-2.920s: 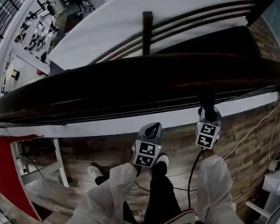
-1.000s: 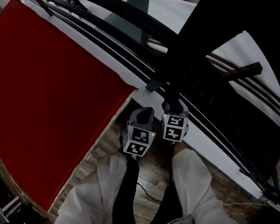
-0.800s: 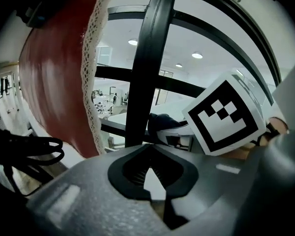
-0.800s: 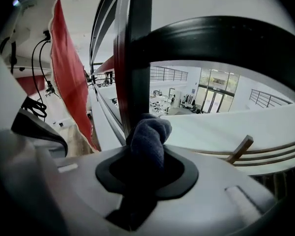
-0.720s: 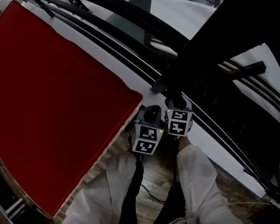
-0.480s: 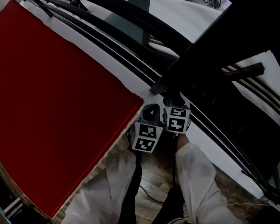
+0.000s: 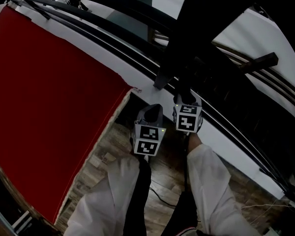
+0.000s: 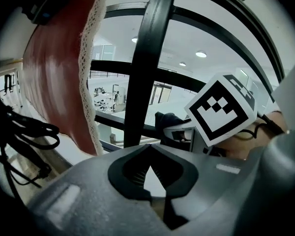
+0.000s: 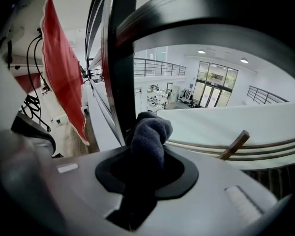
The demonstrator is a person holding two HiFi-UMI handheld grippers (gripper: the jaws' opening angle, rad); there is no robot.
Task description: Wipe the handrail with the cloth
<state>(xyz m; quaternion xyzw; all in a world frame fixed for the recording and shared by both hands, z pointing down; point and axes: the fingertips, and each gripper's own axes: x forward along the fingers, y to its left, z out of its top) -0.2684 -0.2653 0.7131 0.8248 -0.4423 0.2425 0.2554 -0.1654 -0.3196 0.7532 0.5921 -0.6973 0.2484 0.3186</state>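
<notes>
Cloth gripped, wiping barely proven

My left gripper (image 8: 148, 173) is pinched closed on nothing. My right gripper (image 9: 147, 168) clamps the dark cloth (image 9: 150, 134), which is bunched beside the post (image 9: 120, 58) below the handrail (image 9: 211, 9). I judge the pickup done and most of the wiping left.

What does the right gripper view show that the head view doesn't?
Only the right gripper view: the dark cloth clamped in the right gripper's jaws, and a bright hall with windows beyond. Only the head view: the left gripper, both white sleeves and the wood floor; the cloth is lost in shadow there. Both: the black handrail and the red banner.
</notes>
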